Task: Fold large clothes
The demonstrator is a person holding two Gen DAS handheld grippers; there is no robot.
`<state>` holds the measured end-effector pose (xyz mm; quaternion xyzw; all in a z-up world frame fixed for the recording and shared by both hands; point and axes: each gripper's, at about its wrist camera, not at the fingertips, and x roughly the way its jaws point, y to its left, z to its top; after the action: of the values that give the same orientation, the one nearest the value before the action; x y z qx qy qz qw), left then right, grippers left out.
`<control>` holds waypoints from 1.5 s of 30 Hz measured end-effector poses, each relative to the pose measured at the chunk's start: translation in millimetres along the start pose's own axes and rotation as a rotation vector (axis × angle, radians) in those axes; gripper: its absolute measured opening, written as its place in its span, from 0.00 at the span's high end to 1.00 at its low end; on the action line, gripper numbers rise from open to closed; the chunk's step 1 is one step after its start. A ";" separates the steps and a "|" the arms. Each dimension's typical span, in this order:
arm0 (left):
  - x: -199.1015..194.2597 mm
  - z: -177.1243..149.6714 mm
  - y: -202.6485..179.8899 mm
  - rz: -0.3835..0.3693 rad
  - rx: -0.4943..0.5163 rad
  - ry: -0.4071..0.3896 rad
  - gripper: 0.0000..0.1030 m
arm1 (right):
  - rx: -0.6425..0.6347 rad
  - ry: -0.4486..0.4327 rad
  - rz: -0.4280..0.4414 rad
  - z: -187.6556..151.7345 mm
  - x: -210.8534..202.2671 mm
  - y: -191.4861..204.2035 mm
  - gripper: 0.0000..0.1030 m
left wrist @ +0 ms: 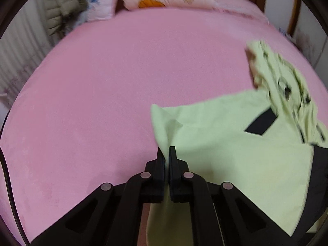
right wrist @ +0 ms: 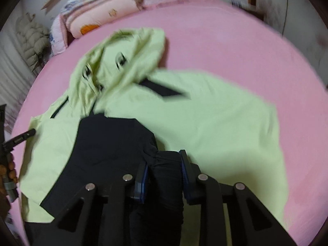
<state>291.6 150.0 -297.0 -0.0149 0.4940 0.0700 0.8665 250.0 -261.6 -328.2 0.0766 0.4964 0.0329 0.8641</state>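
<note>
Your left gripper [left wrist: 166, 150] pinches the jacket [right wrist: 215, 123] hem; your right gripper [right wrist: 164, 160] pinches its black sleeve [right wrist: 114, 141] on the bed [left wrist: 102, 82].

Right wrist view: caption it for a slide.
Right gripper clamps the jacket's black section over pink bed.

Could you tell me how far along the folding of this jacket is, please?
Early. The jacket lies spread on the pink bed. The left gripper pinches a green edge; the right gripper clamps its black part. No neat fold shows; the hood is crumpled.
</note>
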 end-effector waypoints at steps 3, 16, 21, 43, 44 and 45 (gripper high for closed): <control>9.0 -6.1 -3.1 0.028 0.037 -0.010 0.98 | -0.038 -0.044 -0.056 10.5 3.6 8.8 0.74; 15.8 -14.8 -21.4 0.118 0.118 -0.014 0.40 | 0.001 0.051 -0.139 0.6 10.6 3.1 0.61; -62.5 -16.9 -30.9 0.101 0.108 -0.038 0.25 | 0.026 0.021 -0.091 -5.2 -58.2 5.8 0.58; -401.5 -90.6 -38.6 -0.042 -0.136 -0.159 0.20 | -0.276 -0.119 0.029 -33.5 -352.6 52.6 0.43; -408.7 -96.1 -34.9 -0.035 -0.147 -0.161 0.20 | -0.290 -0.117 0.039 -37.0 -357.8 54.3 0.43; -414.5 -101.1 -31.1 -0.027 -0.157 -0.160 0.20 | -0.295 -0.117 0.052 -40.8 -362.9 55.6 0.43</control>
<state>1.3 65.4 5.6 -0.0838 0.4160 0.0979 0.9002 32.5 -250.9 -29.8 -0.0364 0.4327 0.1233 0.8923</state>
